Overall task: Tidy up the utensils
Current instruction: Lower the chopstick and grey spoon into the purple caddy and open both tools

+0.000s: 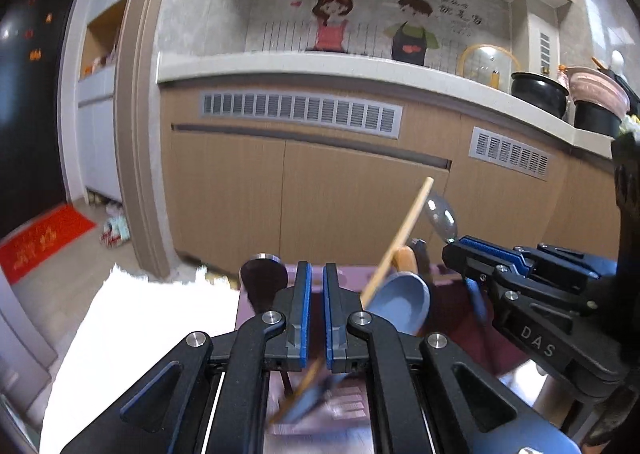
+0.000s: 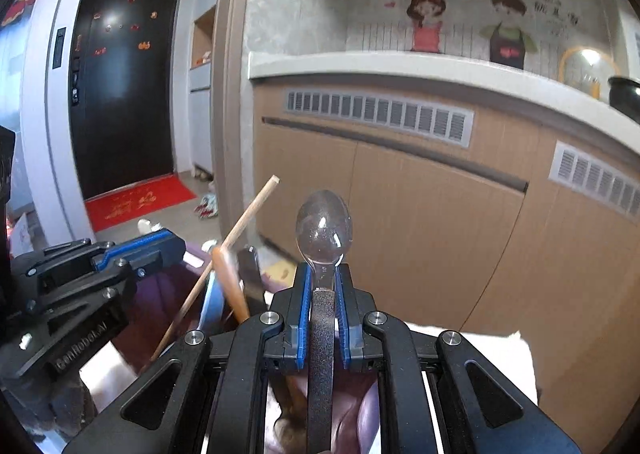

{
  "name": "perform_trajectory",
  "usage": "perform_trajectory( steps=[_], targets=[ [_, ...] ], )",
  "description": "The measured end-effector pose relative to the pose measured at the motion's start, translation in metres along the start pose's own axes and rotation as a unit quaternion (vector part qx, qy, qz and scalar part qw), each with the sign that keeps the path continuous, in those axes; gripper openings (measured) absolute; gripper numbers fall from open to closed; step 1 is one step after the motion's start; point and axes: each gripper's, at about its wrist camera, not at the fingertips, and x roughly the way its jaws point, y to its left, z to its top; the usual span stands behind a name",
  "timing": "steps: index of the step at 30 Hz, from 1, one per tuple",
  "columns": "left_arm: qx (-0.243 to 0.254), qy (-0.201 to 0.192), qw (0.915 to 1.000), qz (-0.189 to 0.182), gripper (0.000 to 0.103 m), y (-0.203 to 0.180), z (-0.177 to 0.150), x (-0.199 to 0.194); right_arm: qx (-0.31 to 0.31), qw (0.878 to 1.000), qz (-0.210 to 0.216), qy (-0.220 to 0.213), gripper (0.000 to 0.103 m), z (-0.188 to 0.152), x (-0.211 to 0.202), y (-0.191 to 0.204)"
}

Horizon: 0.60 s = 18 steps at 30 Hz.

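My right gripper [image 2: 323, 270] is shut on the dark glittery handle of a clear plastic spoon [image 2: 324, 230], whose bowl points up and forward. The left wrist view shows that spoon [image 1: 440, 213] and the right gripper [image 1: 451, 250] at the right. My left gripper [image 1: 317, 268] is shut with nothing between its pads. It hovers over a purple utensil holder [image 1: 256, 298]. A wooden chopstick [image 1: 400, 238] leans in the holder beside a blue spoon [image 1: 400, 306] and an orange handle [image 1: 404, 258]. In the right wrist view the left gripper [image 2: 176, 242] sits left of the chopstick [image 2: 240, 230].
A dark round-headed utensil [image 1: 262, 274] stands at the holder's left. A white cloth-covered surface [image 1: 140, 334] lies under and left of the holder. Beyond are wooden kitchen cabinets [image 1: 340, 181] under a white counter [image 1: 320, 65] bearing pots [image 1: 540, 91]. A black door [image 2: 124, 73] and red mat [image 2: 140, 201] are at the left.
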Motion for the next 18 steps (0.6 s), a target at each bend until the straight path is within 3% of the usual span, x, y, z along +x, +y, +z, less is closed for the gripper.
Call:
perform_trajectory(
  steps=[2, 4, 6, 9, 13, 18],
  targets=[
    [-0.005, 0.012, 0.9999, 0.001, 0.01, 0.0, 0.003, -0.009, 0.0, 1.0, -0.003, 0.01, 0.015, 0.001, -0.005, -0.001],
    [-0.005, 0.021, 0.9998, 0.005, 0.027, -0.001, 0.006, -0.022, -0.002, 1.0, -0.011, 0.011, 0.02, 0.003, -0.013, -0.001],
    [-0.009, 0.033, 0.9994, 0.004, 0.036, -0.001, 0.007, -0.035, 0.001, 1.0, -0.013, 0.016, 0.039, 0.004, -0.024, 0.0],
    [-0.007, 0.058, 0.9983, -0.002, 0.056, -0.004, 0.003, -0.052, 0.011, 1.0, -0.02, 0.02, 0.057, 0.002, -0.042, 0.002],
    [0.0, 0.104, 0.9943, -0.024, 0.071, -0.013, -0.012, -0.07, 0.007, 0.999, -0.031, 0.044, 0.058, -0.01, -0.071, 0.012],
    [0.013, 0.156, 0.9863, -0.051, 0.079, -0.025, -0.036, -0.083, 0.01, 0.995, -0.038, 0.089, 0.062, -0.029, -0.103, 0.02]
  ],
)
